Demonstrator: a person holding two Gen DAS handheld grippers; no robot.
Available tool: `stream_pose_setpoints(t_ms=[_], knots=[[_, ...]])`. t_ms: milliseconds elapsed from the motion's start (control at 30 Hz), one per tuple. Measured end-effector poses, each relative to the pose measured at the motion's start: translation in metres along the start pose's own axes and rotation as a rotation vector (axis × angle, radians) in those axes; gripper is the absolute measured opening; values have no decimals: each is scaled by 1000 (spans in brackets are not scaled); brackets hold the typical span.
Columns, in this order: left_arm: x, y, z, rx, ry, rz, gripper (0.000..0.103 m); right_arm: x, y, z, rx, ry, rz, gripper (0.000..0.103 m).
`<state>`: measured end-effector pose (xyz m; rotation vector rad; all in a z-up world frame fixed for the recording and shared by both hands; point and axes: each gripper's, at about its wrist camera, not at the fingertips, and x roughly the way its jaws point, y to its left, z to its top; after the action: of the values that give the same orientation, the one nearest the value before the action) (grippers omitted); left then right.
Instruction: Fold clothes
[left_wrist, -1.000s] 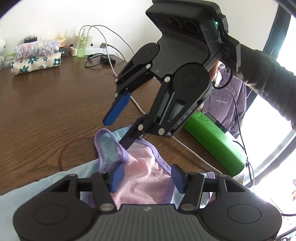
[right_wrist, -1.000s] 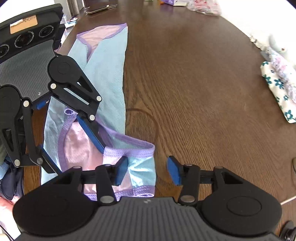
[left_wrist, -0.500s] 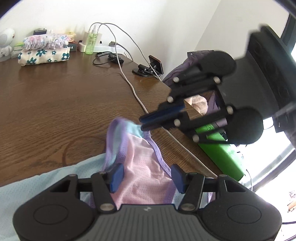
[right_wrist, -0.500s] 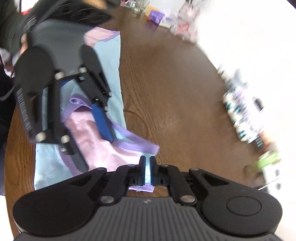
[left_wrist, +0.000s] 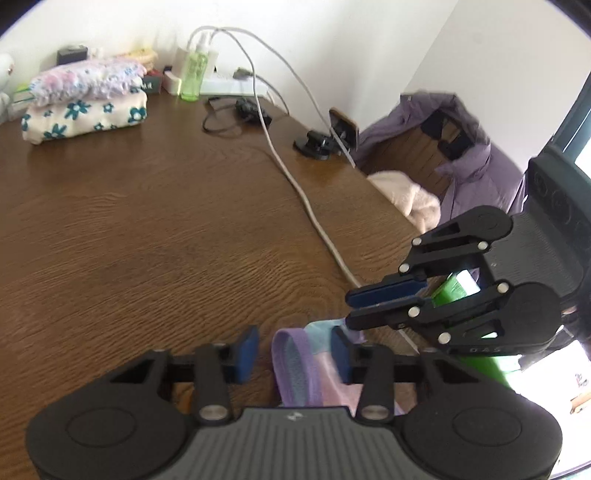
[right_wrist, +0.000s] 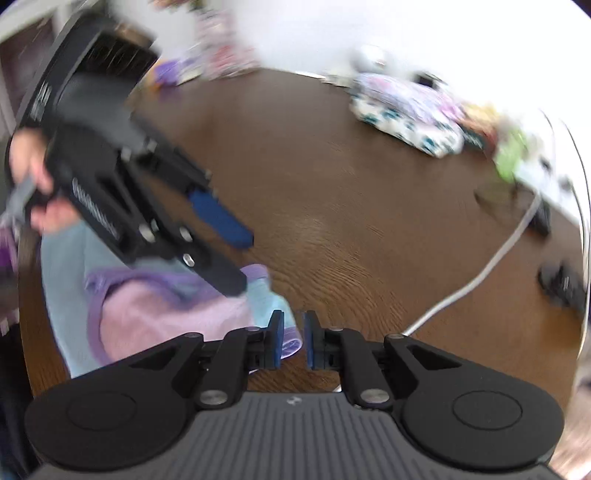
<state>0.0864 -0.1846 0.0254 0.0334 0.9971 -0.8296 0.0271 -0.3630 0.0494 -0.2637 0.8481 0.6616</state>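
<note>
Folded stack (left_wrist: 85, 110) far; garment (left_wrist: 295, 365) unfinished, loose between the closing left claw (left_wrist: 293, 352); right claw (right_wrist: 293, 339) reopening slightly, gripping nothing.

Right gripper (right_wrist: 293, 339) jaws just eased apart to a narrow gap at the garment (right_wrist: 177, 317) corner on the wooden table (right_wrist: 332, 206), left gripper (right_wrist: 232, 254) blurred above it with one finger on the cloth.

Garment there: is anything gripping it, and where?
Unclear. The garment's purple hem sits between the left gripper's closing jaws, its corner between the right gripper's opening jaws.
</note>
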Motion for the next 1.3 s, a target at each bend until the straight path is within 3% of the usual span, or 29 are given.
stream_pose_setpoints(t_ms=[67, 233, 333, 433, 633, 800, 933, 1033, 1100, 1200, 1300], knots=[[8, -1, -2, 22, 12, 33, 9, 4, -4, -5, 26, 6, 5, 16], [11, 5, -7, 4, -2, -7, 10, 10, -2, -14, 25, 31, 17, 20], [12, 10, -7, -25, -7, -27, 4, 13, -2, -16, 22, 26, 31, 9], [12, 8, -8, -21, -24, -24, 2, 11, 8, -19, -10, 20, 3, 8], [-7, -27, -16, 142, -123, 102, 1, -25, 28, -17, -31, -66, -46, 16], [-22, -66, -31, 300, -214, 190, 1, -55, 69, -35, -53, -113, 58, 25], [-21, -109, -60, 532, -251, 296, 1, -54, 90, -56, -24, -92, 103, 25], [-15, -135, -86, 691, -261, 326, 1, -55, 92, -71, 38, -80, 131, 25], [-8, -143, -99, 739, -250, 306, 2, -66, 93, -80, 64, -88, 144, 28], [2, -141, -102, 694, -211, 313, 4, -90, 87, -90, 102, -130, 164, 30], [5, -138, -104, 680, -161, 264, 10, -116, 73, -92, 163, -225, 113, 38]])
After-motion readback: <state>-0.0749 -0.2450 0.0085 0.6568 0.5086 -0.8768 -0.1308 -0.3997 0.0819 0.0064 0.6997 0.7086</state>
